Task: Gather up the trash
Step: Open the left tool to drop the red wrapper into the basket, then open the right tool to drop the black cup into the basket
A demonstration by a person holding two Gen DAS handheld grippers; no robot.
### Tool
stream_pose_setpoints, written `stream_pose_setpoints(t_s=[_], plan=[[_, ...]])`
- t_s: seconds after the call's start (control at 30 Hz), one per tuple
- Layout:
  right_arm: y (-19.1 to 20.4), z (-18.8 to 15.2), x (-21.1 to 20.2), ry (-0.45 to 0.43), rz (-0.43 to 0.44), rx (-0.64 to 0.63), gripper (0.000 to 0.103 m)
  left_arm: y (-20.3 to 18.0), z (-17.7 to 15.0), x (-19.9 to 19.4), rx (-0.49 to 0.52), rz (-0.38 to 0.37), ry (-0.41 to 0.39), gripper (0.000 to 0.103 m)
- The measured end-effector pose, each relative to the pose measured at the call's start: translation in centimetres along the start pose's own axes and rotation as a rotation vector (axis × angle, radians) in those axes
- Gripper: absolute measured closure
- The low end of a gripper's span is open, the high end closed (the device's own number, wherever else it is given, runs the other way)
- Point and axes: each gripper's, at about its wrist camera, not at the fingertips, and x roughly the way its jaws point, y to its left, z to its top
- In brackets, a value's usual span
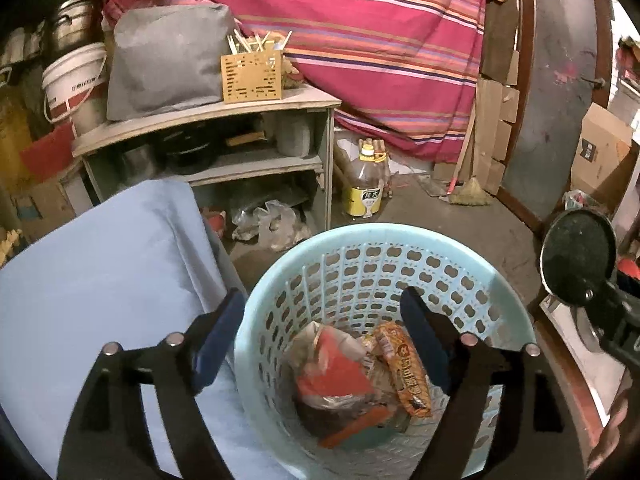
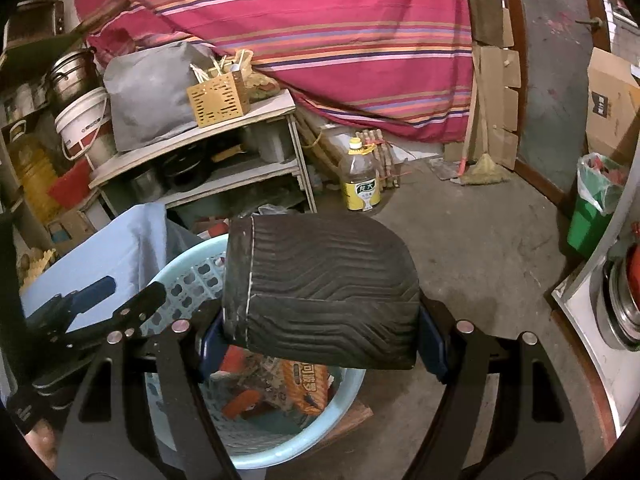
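Observation:
A light blue perforated trash basket (image 1: 360,264) stands on the floor and holds several wrappers, among them an orange snack packet (image 1: 404,368) and a red one. My left gripper (image 1: 324,340) is open and empty, its fingers straddling the basket's near-left rim. My right gripper (image 2: 320,340) is shut on a black ridged shoe sole (image 2: 320,288) and holds it above the basket (image 2: 176,276). The sole's round end shows at the right of the left wrist view (image 1: 576,256).
A blue cloth-covered surface (image 1: 100,280) lies left of the basket. Behind it a wooden shelf (image 1: 208,116) carries a grey bag and a chopstick box. An oil bottle (image 1: 364,188) stands on the floor. A green bin (image 2: 588,216) sits at the right.

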Motion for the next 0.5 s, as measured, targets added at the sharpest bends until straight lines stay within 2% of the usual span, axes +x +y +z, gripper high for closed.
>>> stream_pose_setpoints(t_s=[0.17,0.43,0.47,0.5], plan=[[0.9,0.0,0.3,-0.001,0.002,-0.024,0.028,1.8,-0.2,-1.3,-0.038,0.043,-0.014,0.018],[5.4,-0.9,2.5,0.033,0.013,-0.124,0.028,8.4,-1.5,-7.0,-0.094,0.188,-0.092,0.013],[5.9,-1.0,2.7,0.036,0.012,-0.134,0.027,9.1,-1.8,-7.9,-0.098,0.204,-0.103,0.011],[6.3,-1.1,2.9,0.038,0.01,-0.144,0.018,9.7,-2.2,-8.8,-0.099,0.219,-0.112,0.009]])
